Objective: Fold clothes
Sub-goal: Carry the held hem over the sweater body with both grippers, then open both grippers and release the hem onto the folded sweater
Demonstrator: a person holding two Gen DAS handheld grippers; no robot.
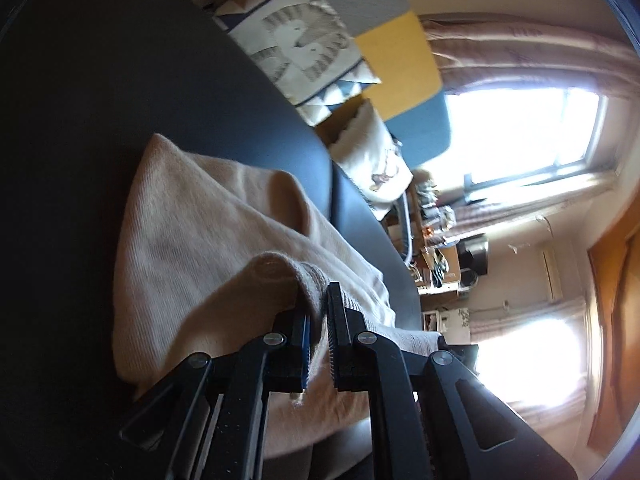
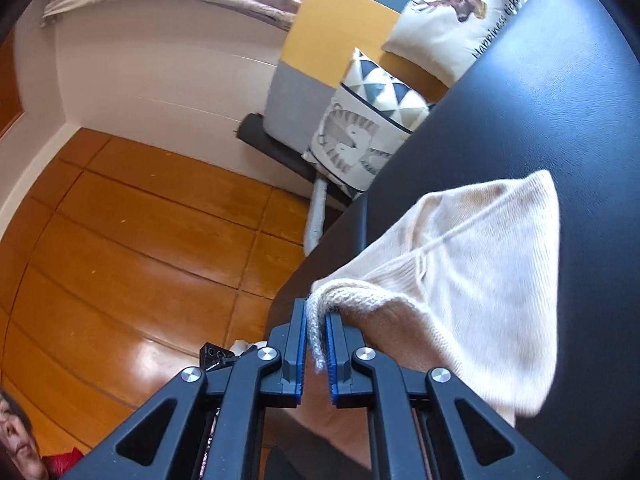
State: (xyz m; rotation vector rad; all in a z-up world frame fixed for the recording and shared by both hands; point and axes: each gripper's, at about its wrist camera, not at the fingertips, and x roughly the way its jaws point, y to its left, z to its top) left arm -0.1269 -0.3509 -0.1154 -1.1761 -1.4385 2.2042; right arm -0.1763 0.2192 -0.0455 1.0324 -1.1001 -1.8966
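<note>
Left claw (image 1: 318,320): clamped on a ribbed edge of the cream knit sweater (image 1: 200,240); the fabric bunches between its blue pads.
Right claw (image 2: 316,332): clamped likewise on a ribbed edge of the sweater (image 2: 480,260), the cloth pinched between its pads.
Sweater: lifted at both held edges, it drapes away from the claws onto the dark desk (image 1: 120,80); its far part lies on the surface, with one corner reaching out toward the middle of the desk.
Desk: dark, smooth, otherwise bare where seen; its edge runs beside the wooden floor (image 2: 140,220).
Beyond: a lion-print cushion (image 1: 304,44) and a deer-print cushion (image 2: 452,12) sit on a bench past the desk edge; a bright window (image 1: 524,132) with curtains stands further off.
Step in hand: probably carrying the held edge over to make a fold.
Next move: likely calls for both claws to travel together, keep the edge taut and level, lay it squarely on the resting part, then release.
</note>
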